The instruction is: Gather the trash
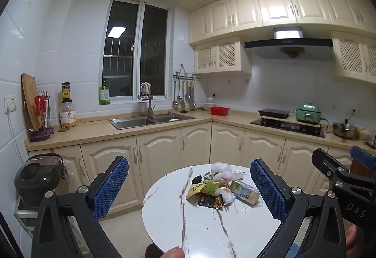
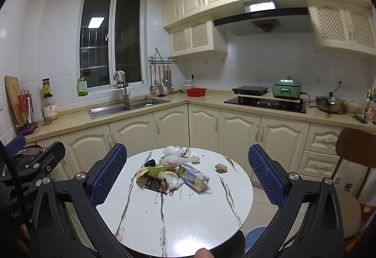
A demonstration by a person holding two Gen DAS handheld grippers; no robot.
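Observation:
A pile of trash (image 1: 219, 187) lies on a round white marble table (image 1: 188, 227): wrappers, crumpled plastic, a yellow-green packet. It also shows in the right wrist view (image 2: 172, 172), on the table (image 2: 174, 218), with a separate brown lump (image 2: 221, 168) to the pile's right. My left gripper (image 1: 189, 187) is open and empty, held above the table's near side, short of the pile. My right gripper (image 2: 186, 175) is open and empty, also short of the pile. The right gripper's body shows at the right edge of the left wrist view.
Cream cabinets and a beige counter (image 2: 164, 103) run behind the table, with a sink (image 2: 128, 105), red basin (image 2: 196, 91), hob (image 2: 265, 102) and green cooker (image 2: 286, 90). A rice cooker (image 1: 35, 178) stands at the left. A brown chair (image 2: 354, 147) stands right of the table.

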